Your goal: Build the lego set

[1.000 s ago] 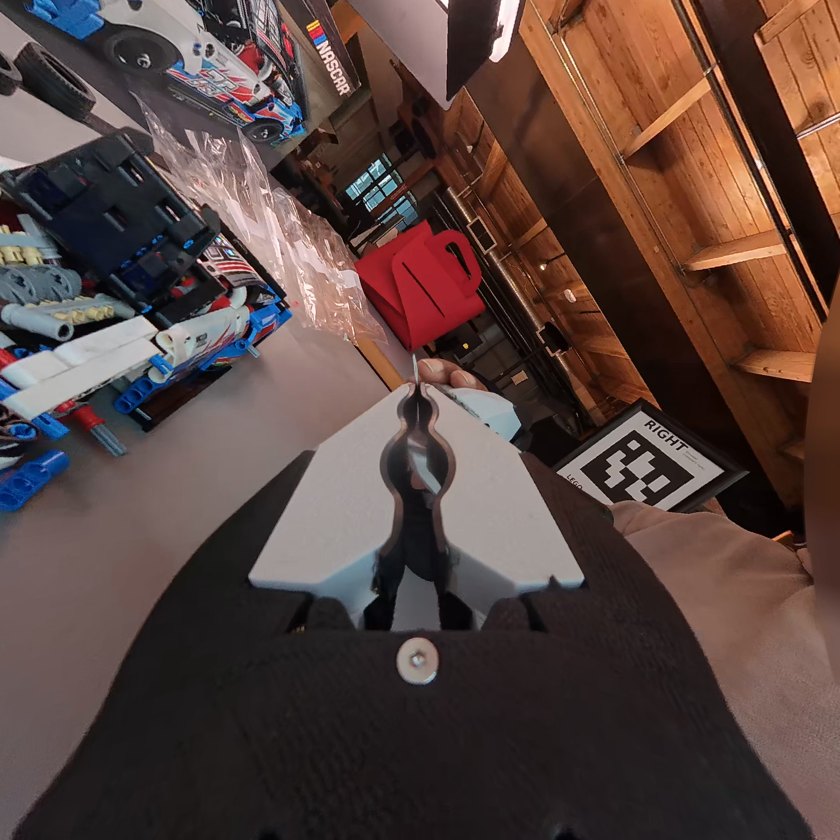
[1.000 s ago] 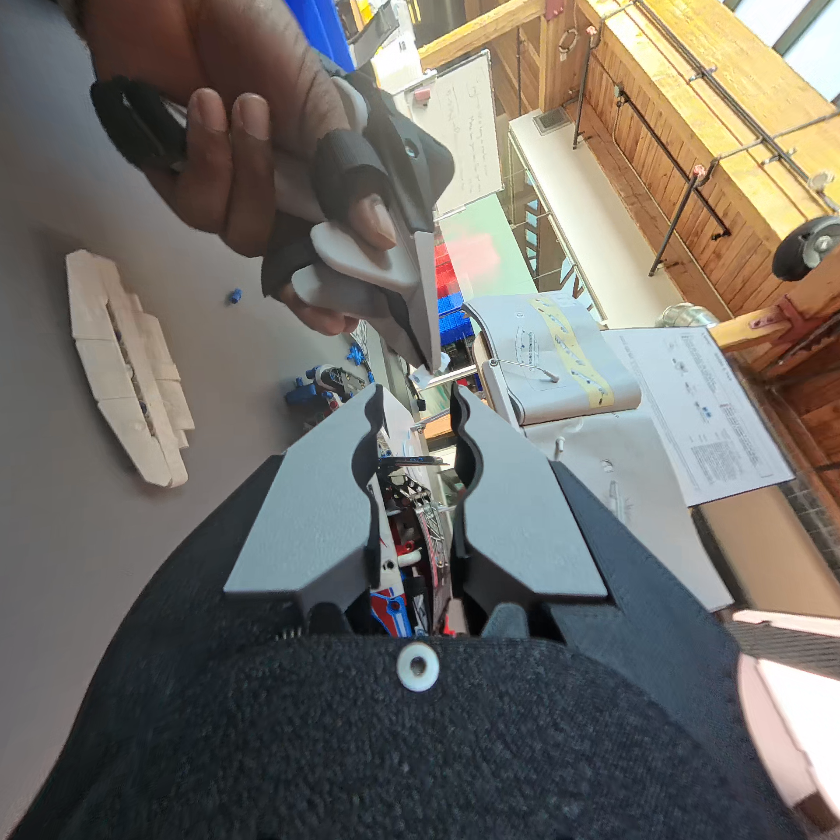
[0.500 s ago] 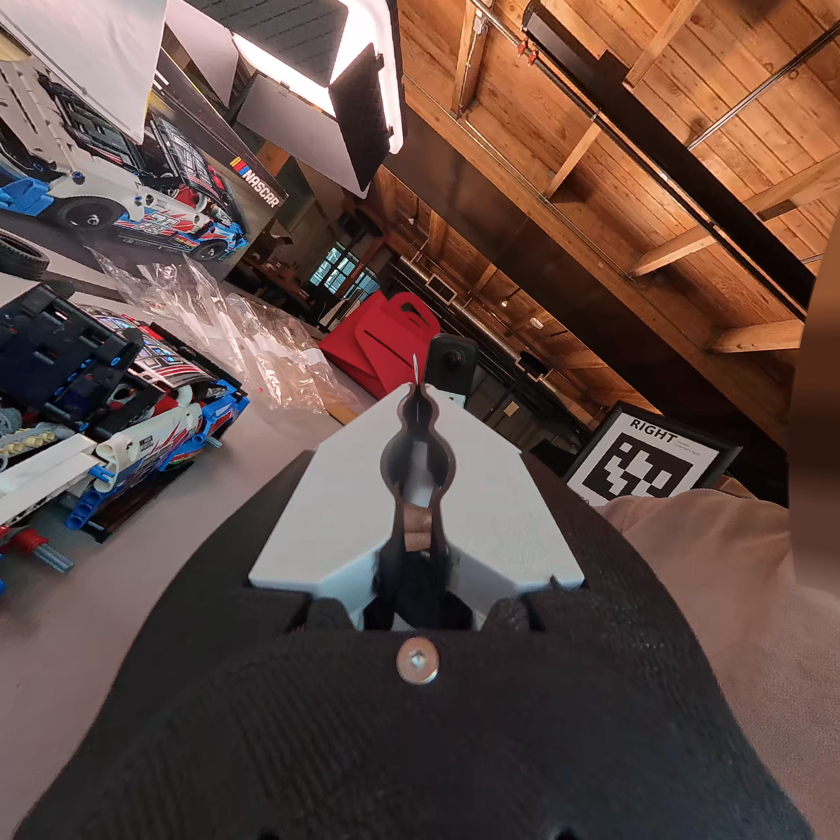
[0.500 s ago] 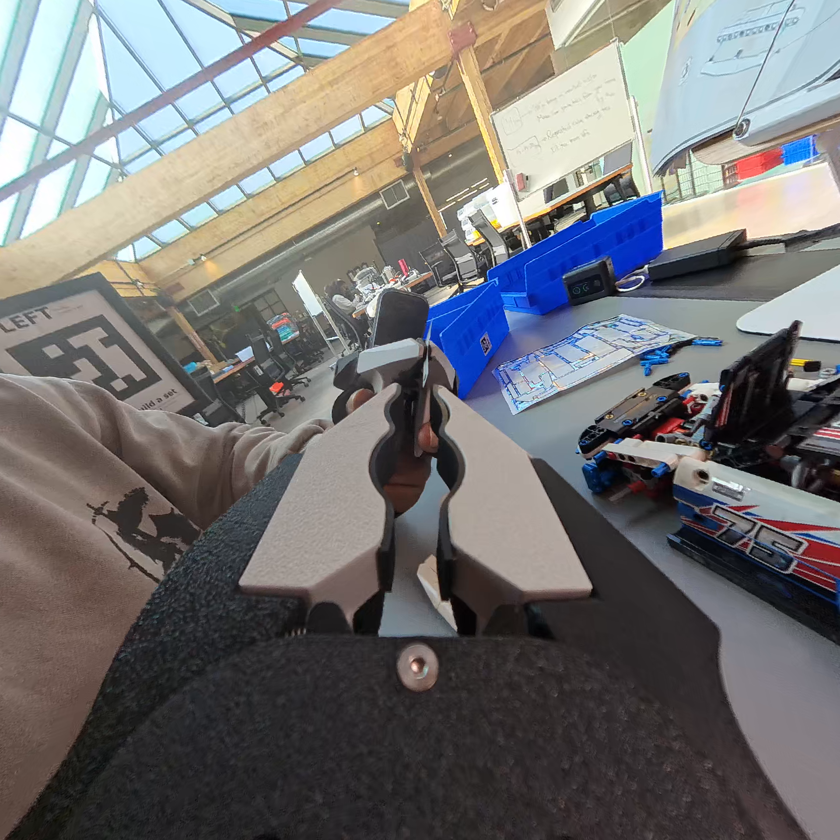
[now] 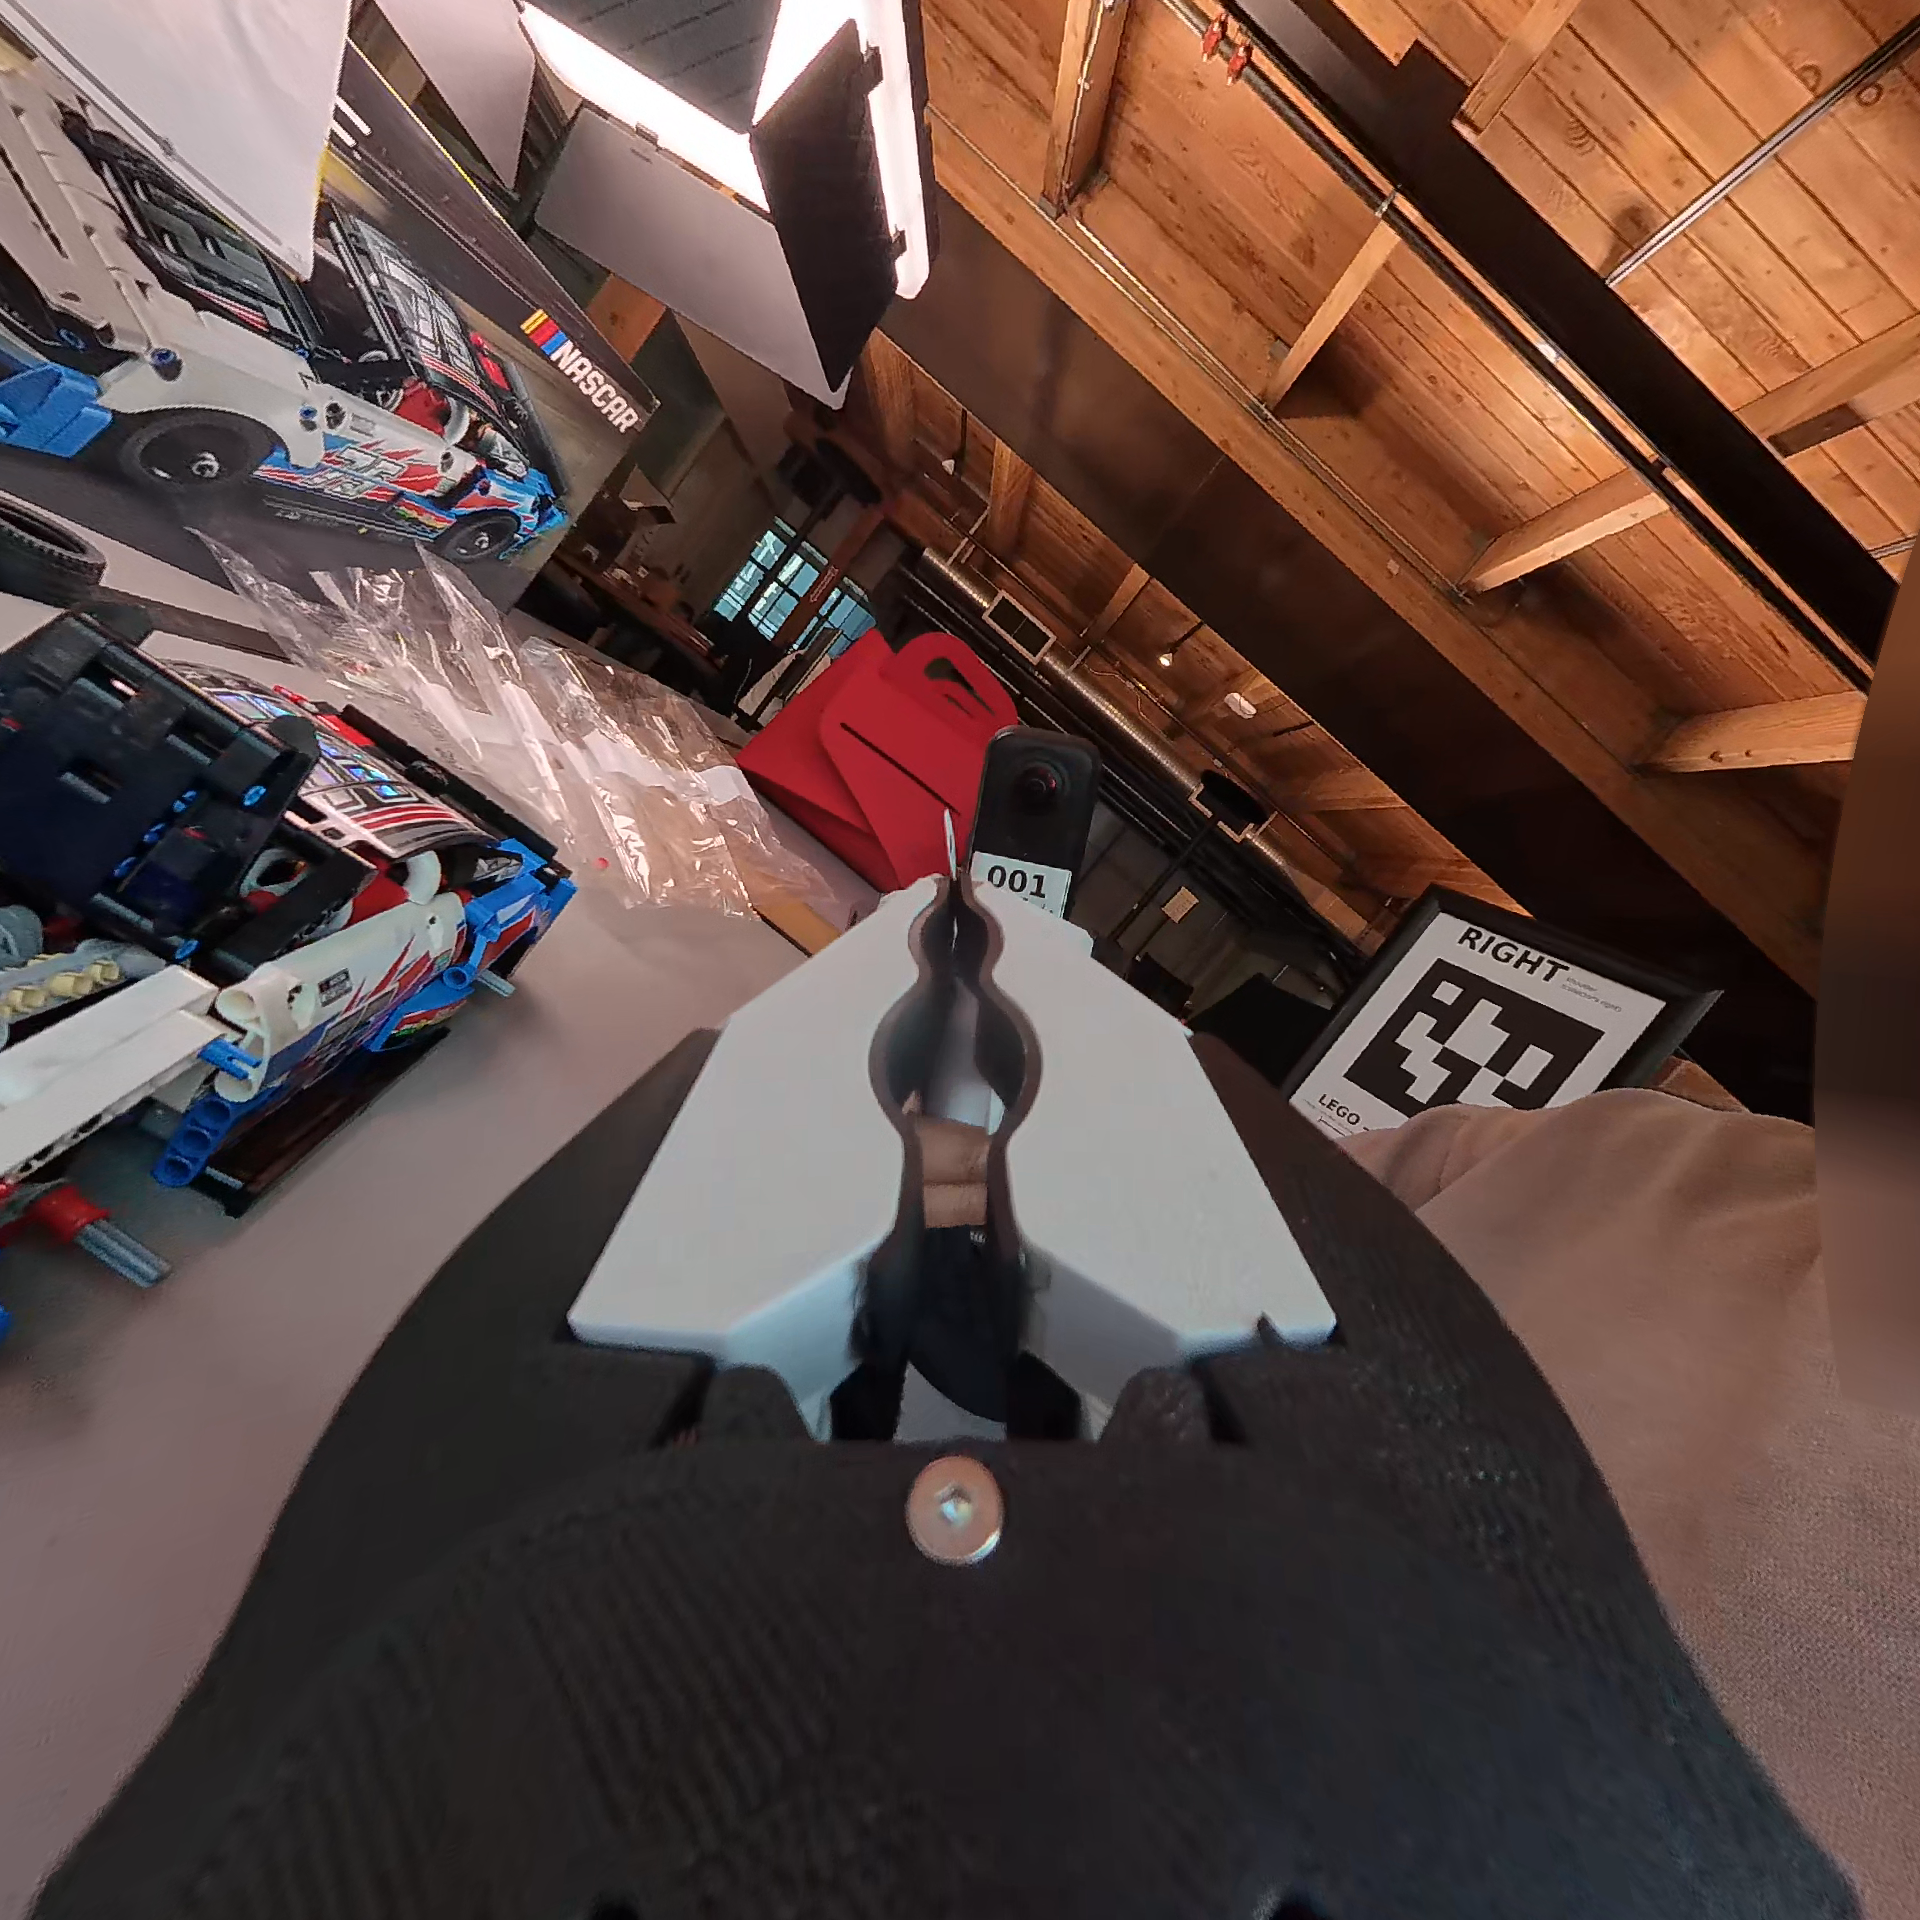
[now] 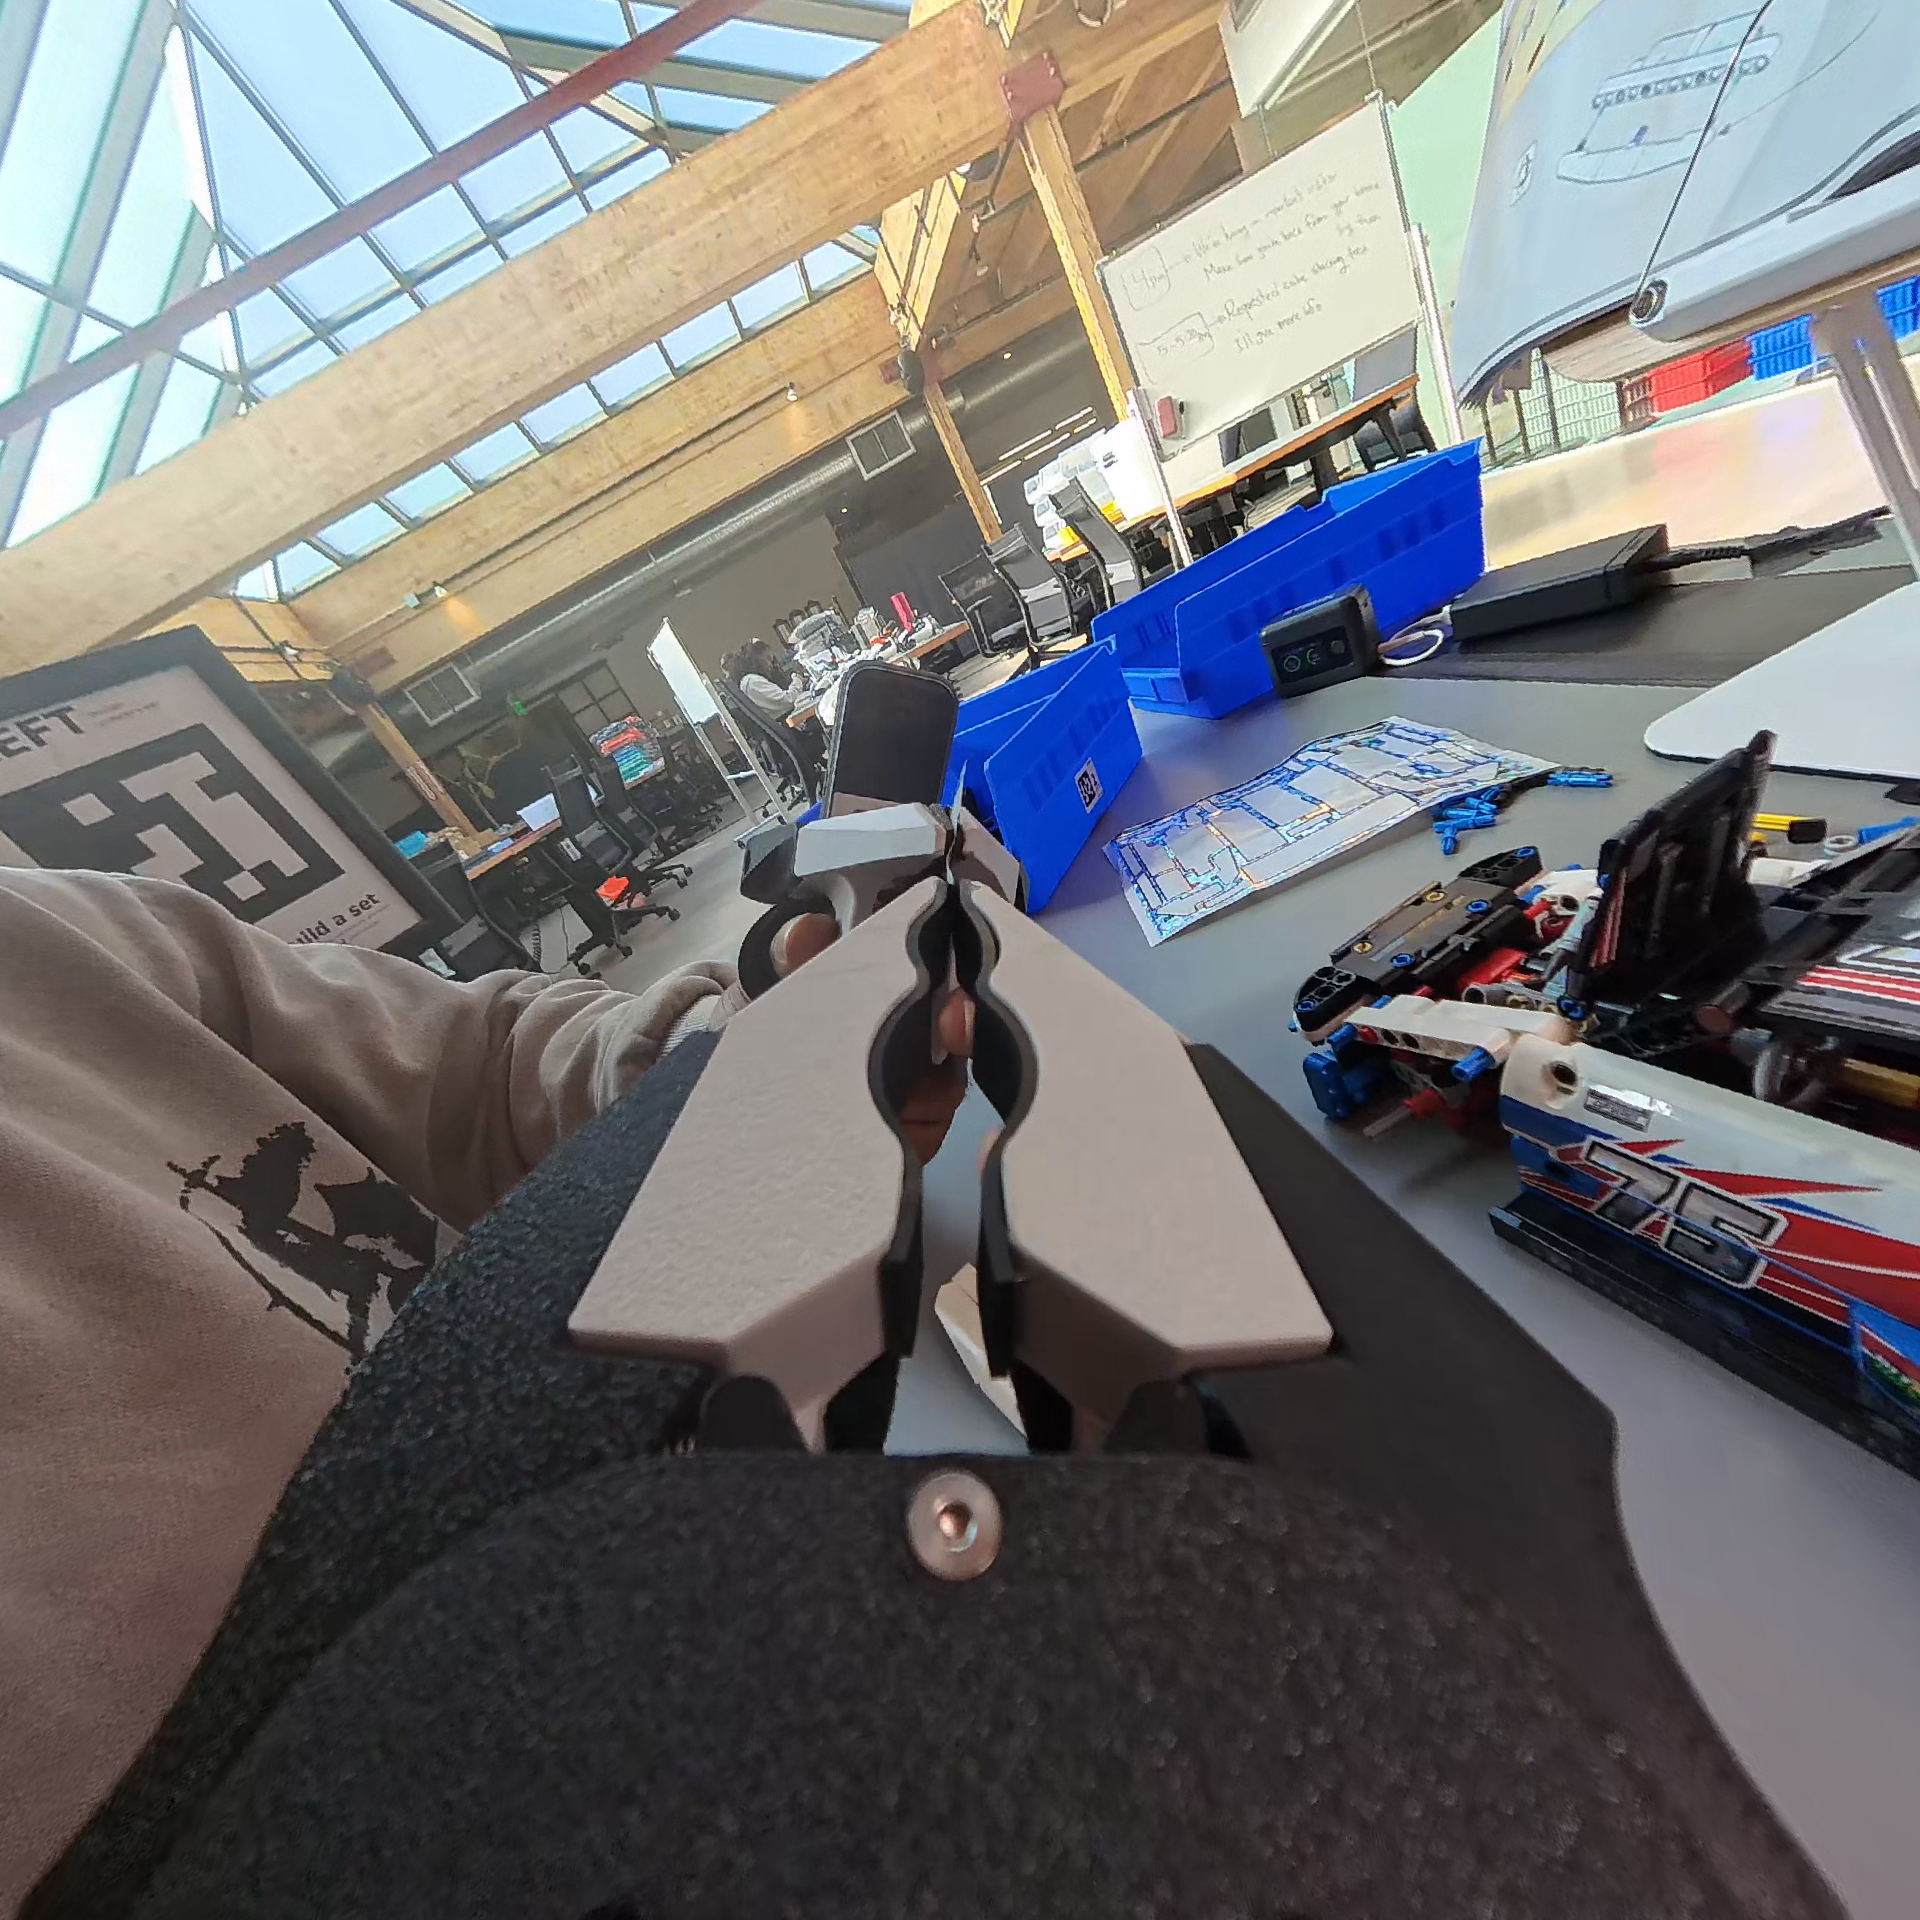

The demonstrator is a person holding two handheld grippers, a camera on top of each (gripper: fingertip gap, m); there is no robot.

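Your left gripper (image 5: 951, 902) is clenched on a thin sliver of sticker (image 5: 948, 837) that pokes up past its fingertips. Your right gripper (image 6: 952, 896) faces it tip to tip, its jaws also pressed together at the front; the same sliver seems to sit between them, though you cannot tell for sure that it is pinched there. Both grippers are raised above the grey worktop (image 5: 312, 1288). The part-built lego race car (image 5: 270, 935), white, blue and red with a black frame, rests on the worktop to the left in the left wrist view and to the right in the right wrist view (image 6: 1683, 1122). Beyond it lies the sticker sheet (image 6: 1320, 800), flat, near the blue bins (image 6: 1299, 592). Clear plastic bags (image 5: 582, 769) lie behind the car.
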